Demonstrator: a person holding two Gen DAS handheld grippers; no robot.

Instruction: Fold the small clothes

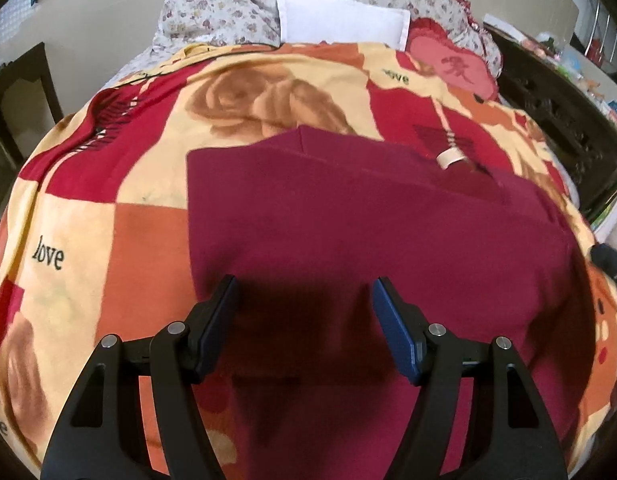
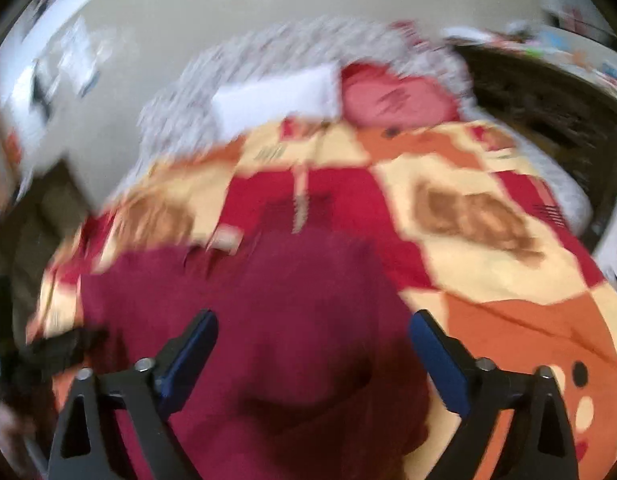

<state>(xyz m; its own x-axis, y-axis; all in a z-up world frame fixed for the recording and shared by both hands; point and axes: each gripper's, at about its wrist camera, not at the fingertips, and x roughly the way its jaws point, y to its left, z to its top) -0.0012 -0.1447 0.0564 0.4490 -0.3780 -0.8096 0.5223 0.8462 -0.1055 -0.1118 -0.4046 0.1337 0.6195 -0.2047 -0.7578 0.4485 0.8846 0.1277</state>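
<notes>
A dark maroon garment (image 1: 368, 220) lies flat on the bed, partly folded, with a straight left edge and a cream neck label (image 1: 448, 159) near its far side. My left gripper (image 1: 304, 286) hovers over the near part of the cloth, jaws open, with nothing pinched between the blue pads. The right wrist view is blurred. There the same garment (image 2: 288, 300) lies under my right gripper (image 2: 314, 316), whose jaws stand apart over the cloth's right portion, gripping nothing. A dark shape at the left edge (image 2: 56, 344) looks like the other gripper.
The bed is covered by a red, orange and cream blanket (image 1: 88, 220) printed with roses and "love". At its head lie a white pillow (image 1: 340, 20), a pink heart cushion (image 1: 456, 66) and a floral quilt (image 1: 212, 8). Dark wooden furniture (image 1: 560, 120) stands to the right.
</notes>
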